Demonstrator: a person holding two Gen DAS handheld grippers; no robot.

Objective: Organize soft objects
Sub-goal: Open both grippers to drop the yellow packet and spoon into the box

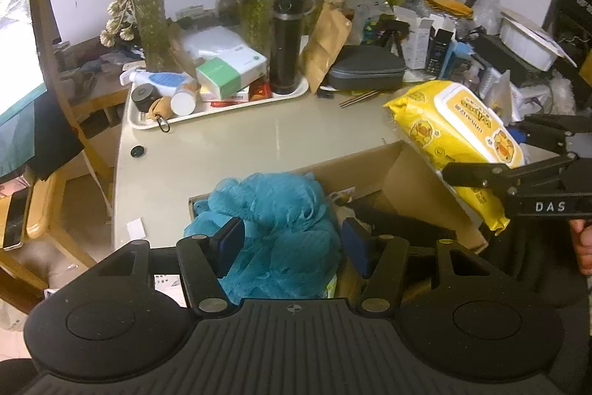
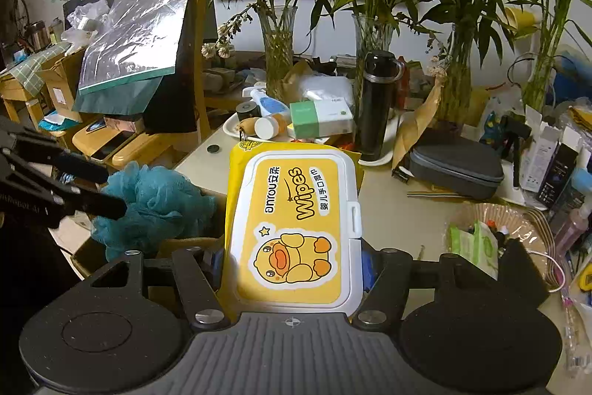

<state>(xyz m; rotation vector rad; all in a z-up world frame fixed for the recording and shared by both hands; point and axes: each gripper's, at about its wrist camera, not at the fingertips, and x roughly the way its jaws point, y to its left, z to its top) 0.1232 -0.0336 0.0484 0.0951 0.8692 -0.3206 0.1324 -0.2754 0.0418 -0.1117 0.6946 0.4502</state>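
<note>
L gripper (image 1: pixel 292 243) jaws wide, straddling blue loofah (image 1: pixel 273 210) resting in cardboard box (image 1: pixel 403 173), not pinching. R gripper (image 2: pixel 292 265) clamps yellow wipes pack (image 2: pixel 296 228), at 3 o'clock over box. Tip: lower pack flat beside loofah, then release.

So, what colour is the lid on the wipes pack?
The lid is white-rimmed with a yellow label; clearest in the right wrist view.
</note>
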